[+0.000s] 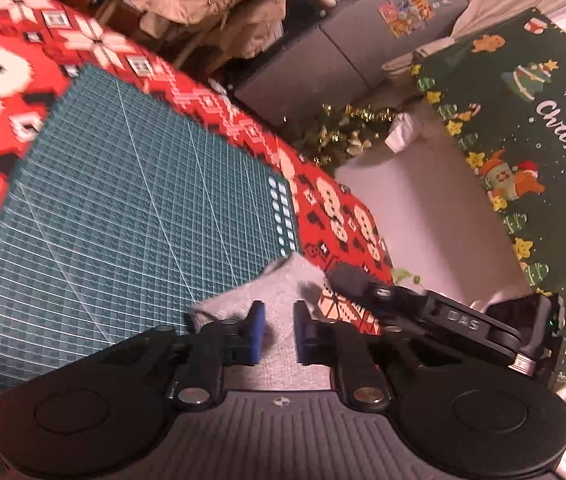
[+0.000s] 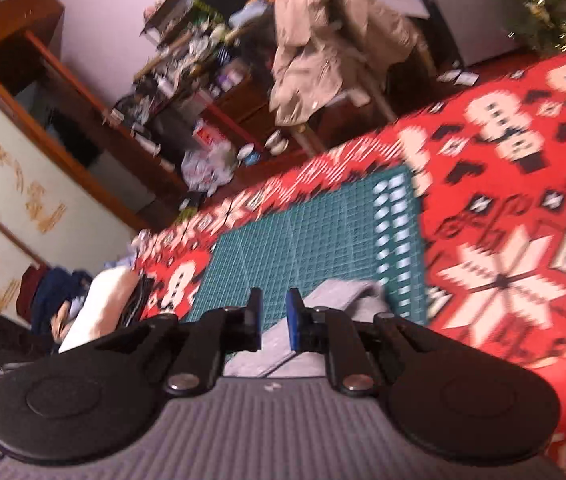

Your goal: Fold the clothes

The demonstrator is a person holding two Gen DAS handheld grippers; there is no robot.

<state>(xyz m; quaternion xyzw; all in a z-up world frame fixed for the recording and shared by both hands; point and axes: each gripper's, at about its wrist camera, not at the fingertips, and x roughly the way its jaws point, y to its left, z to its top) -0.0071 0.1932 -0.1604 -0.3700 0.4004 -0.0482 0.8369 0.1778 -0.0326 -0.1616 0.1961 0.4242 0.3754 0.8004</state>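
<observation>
Two hand-held grippers hover over a grey garment on a green cutting mat.

The left gripper [image 1: 279, 332] has its blue-padded fingers apart, with plain grey cloth [image 1: 283, 280] showing in the gap. The right gripper [image 2: 273, 320] is also parted, empty. The garment [image 2: 335, 296] is soft, pale grey, folded into a thick strip; its long axis runs away from the right camera. It lies at the cutting mat [image 1: 123, 200] corner, overlapping the red patterned tablecloth [image 2: 503, 200].
</observation>
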